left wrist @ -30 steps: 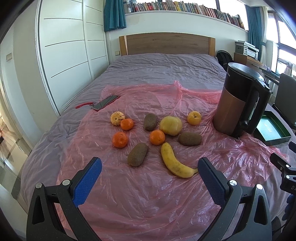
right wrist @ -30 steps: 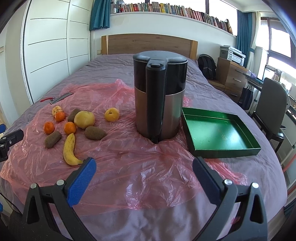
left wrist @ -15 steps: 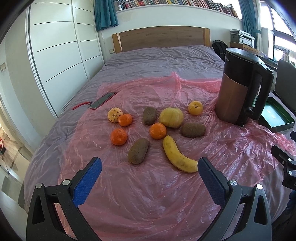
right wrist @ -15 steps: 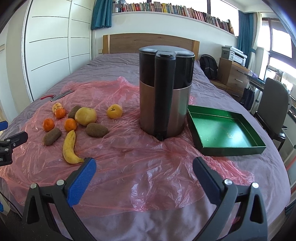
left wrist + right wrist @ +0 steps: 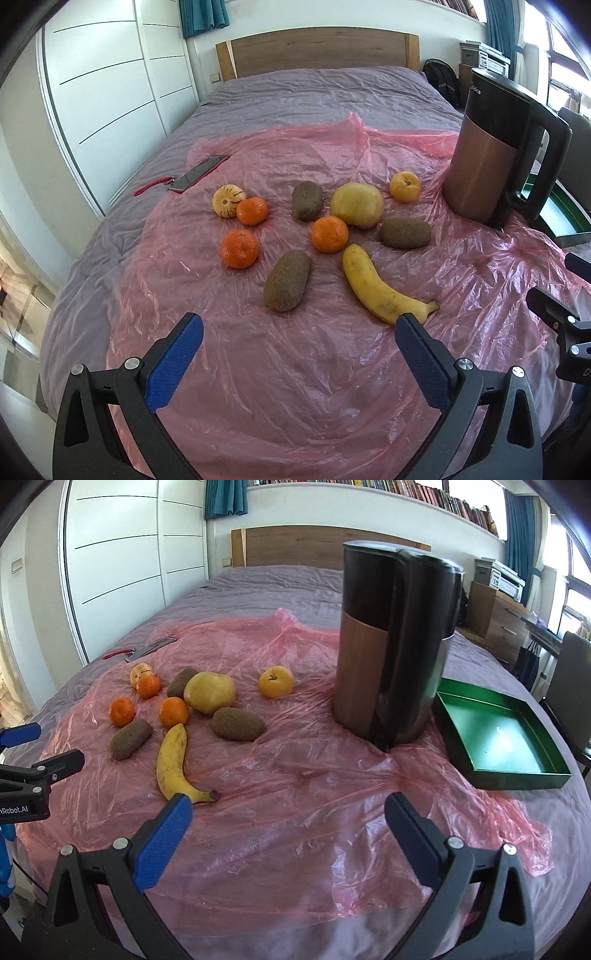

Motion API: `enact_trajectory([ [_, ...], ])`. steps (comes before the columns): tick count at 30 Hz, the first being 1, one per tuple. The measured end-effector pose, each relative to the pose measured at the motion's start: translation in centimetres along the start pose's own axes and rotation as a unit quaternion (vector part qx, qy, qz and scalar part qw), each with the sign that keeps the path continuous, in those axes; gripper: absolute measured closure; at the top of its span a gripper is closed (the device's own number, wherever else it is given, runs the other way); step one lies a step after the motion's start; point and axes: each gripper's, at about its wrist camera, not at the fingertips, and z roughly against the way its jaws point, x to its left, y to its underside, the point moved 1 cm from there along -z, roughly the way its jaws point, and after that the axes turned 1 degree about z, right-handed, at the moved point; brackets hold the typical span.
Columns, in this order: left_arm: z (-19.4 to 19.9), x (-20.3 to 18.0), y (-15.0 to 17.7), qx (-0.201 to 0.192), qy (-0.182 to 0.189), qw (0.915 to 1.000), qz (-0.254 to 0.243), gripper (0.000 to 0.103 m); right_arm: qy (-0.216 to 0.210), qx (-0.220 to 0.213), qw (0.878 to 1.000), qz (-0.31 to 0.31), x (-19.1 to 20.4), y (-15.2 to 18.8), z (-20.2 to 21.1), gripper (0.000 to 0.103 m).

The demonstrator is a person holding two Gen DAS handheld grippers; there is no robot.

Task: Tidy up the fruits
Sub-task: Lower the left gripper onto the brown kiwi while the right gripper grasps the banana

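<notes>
Several fruits lie on a pink plastic sheet (image 5: 332, 369) on the bed: a banana (image 5: 380, 286) (image 5: 170, 764), three kiwis, the nearest (image 5: 287, 280), three tangerines, one (image 5: 330, 233) by a large yellow pear (image 5: 357, 205) (image 5: 209, 692), a small yellow fruit (image 5: 405, 186) (image 5: 276, 681) and a striped pale fruit (image 5: 228, 195). A green tray (image 5: 498, 738) stands right of the kettle. My left gripper (image 5: 297, 328) is open, just short of the nearest kiwi and the banana. My right gripper (image 5: 286, 808) is open over bare sheet, its left finger beside the banana's stem.
A tall black and copper kettle (image 5: 495, 162) (image 5: 395, 646) stands between the fruits and the tray. A phone with a red strap (image 5: 197, 173) lies at the sheet's far left. A wardrobe (image 5: 103, 92) lines the left; a chair (image 5: 570, 686) and drawers stand right of the bed.
Both grippers have moved forward and lower toward the fruits; the fruits and kettle look larger. The right gripper has also shifted left, toward the banana. Both stay open.
</notes>
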Motion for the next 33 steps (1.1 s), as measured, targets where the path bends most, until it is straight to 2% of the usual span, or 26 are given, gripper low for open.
enact_trajectory([
  [9, -1.9, 0.2, -0.3, 0.017, -0.001, 0.9998, -0.007, 0.001, -0.033, 0.015, 0.999, -0.003, 1.1, -0.3, -2.1, 0.000],
  [19, -4.5, 1.4, -0.2, 0.037, -0.008, 0.9993, -0.002, 0.001, -0.080, 0.020, 0.996, 0.022, 4.6, -1.5, -4.1, 0.000],
  [24, -6.0, 3.3, 0.2, 0.051, -0.011, 0.9985, 0.015, 0.002, -0.100, 0.034, 0.994, 0.036, 6.5, -2.1, -5.6, 0.000],
  [26, -6.5, 4.6, 0.4, 0.060, -0.011, 0.9978, 0.027, 0.007, -0.109, 0.045, 0.992, 0.040, 7.4, -2.2, -6.4, 0.000],
  [28, -6.9, 5.9, 0.5, 0.065, -0.004, 0.9970, 0.042, 0.022, -0.117, 0.059, 0.990, 0.044, 8.1, -2.1, -7.4, 0.000],
  [30, -7.4, 7.0, 0.6, 0.072, 0.005, 0.9957, 0.058, 0.032, -0.123, 0.071, 0.989, 0.048, 8.9, -2.0, -8.4, 0.000],
  [33, -8.0, 7.7, 0.6, 0.075, 0.029, 0.9941, 0.072, 0.036, -0.130, 0.085, 0.987, 0.051, 9.8, -1.8, -9.7, 0.000],
])
